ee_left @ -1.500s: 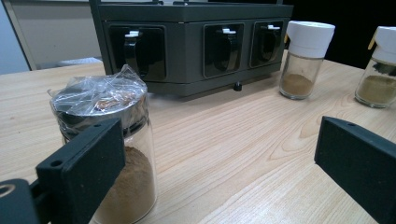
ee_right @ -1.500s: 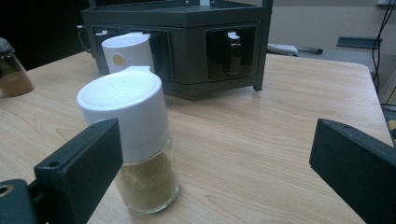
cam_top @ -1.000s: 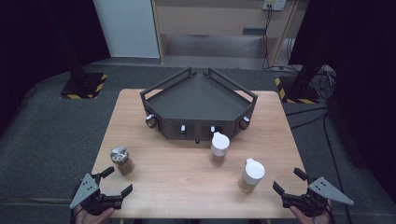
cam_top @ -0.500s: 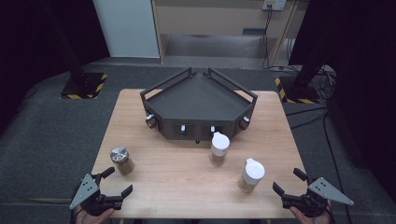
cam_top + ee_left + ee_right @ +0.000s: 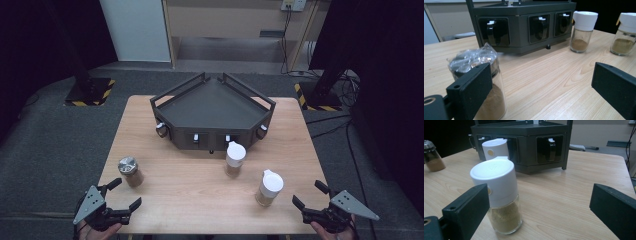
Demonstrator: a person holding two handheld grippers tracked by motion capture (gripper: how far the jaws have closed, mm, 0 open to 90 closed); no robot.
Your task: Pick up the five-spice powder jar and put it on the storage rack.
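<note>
Plastic-topped spice jar (image 5: 477,85) behind left finger; dark rack (image 5: 524,25), 2 white-capped jars (image 5: 584,31) beyond.

Left hand-held gripper (image 5: 122,195), right hand-held gripper (image 5: 310,194), matte black blocky jaws, grey three-cornered top plates, possibly small screw holes

A light wooden table (image 5: 200,200) carries a dark angular rack (image 5: 212,107) and three upright spice jars (image 5: 131,171).

Left gripper (image 5: 541,87) jaw hides the foil-topped jar's (image 5: 477,62) lower front.
</note>
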